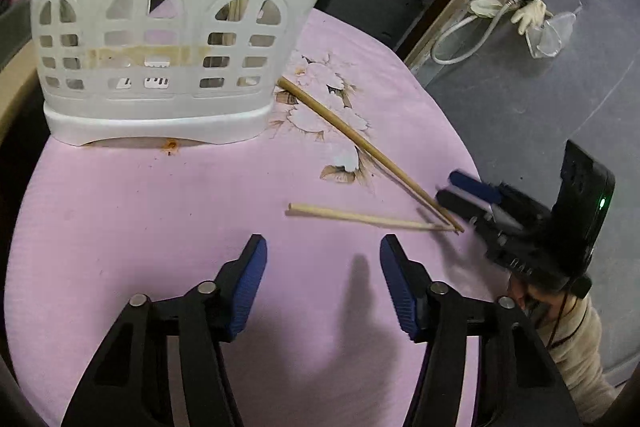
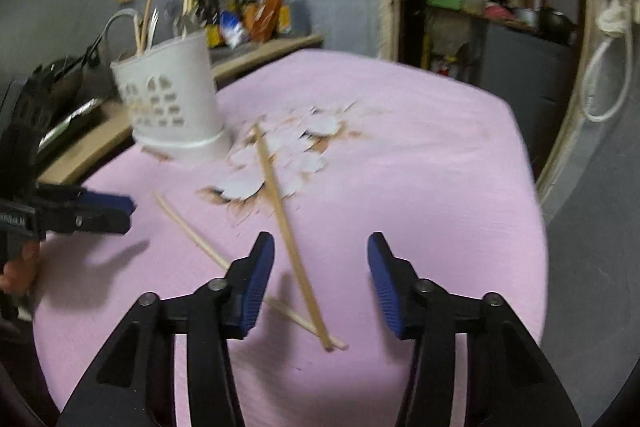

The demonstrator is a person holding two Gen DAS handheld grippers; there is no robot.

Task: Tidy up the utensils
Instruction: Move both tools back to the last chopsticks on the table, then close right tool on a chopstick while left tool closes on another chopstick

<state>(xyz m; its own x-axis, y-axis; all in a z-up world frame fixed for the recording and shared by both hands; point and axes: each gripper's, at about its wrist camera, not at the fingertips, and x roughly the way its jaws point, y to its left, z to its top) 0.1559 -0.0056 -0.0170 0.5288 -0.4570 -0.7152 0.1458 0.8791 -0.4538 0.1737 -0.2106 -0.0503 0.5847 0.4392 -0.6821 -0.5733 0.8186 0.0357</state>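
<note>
Two wooden chopsticks lie crossed at their thin ends on the pink tablecloth [image 1: 160, 207]. The longer chopstick [image 1: 368, 151] runs toward the white slotted utensil basket [image 1: 160, 39]; the shorter one [image 1: 360, 217] lies flat in front. My left gripper [image 1: 323, 267] is open and empty, above bare cloth short of them. My right gripper [image 2: 321, 267] is open, with the long chopstick [image 2: 288, 239] passing between its fingers and the other chopstick [image 2: 192, 231] under its left finger. The right gripper also shows in the left wrist view [image 1: 464, 193], at the crossed tips. The basket [image 2: 172, 103] holds utensils.
The left gripper shows at the left of the right wrist view [image 2: 120, 211]. The cloth has a flower print [image 1: 320, 99]. A wooden shelf with bottles [image 2: 256, 15] stands behind the table. The table edge drops to grey floor at the right. Gloves and a cable [image 1: 508, 7] hang nearby.
</note>
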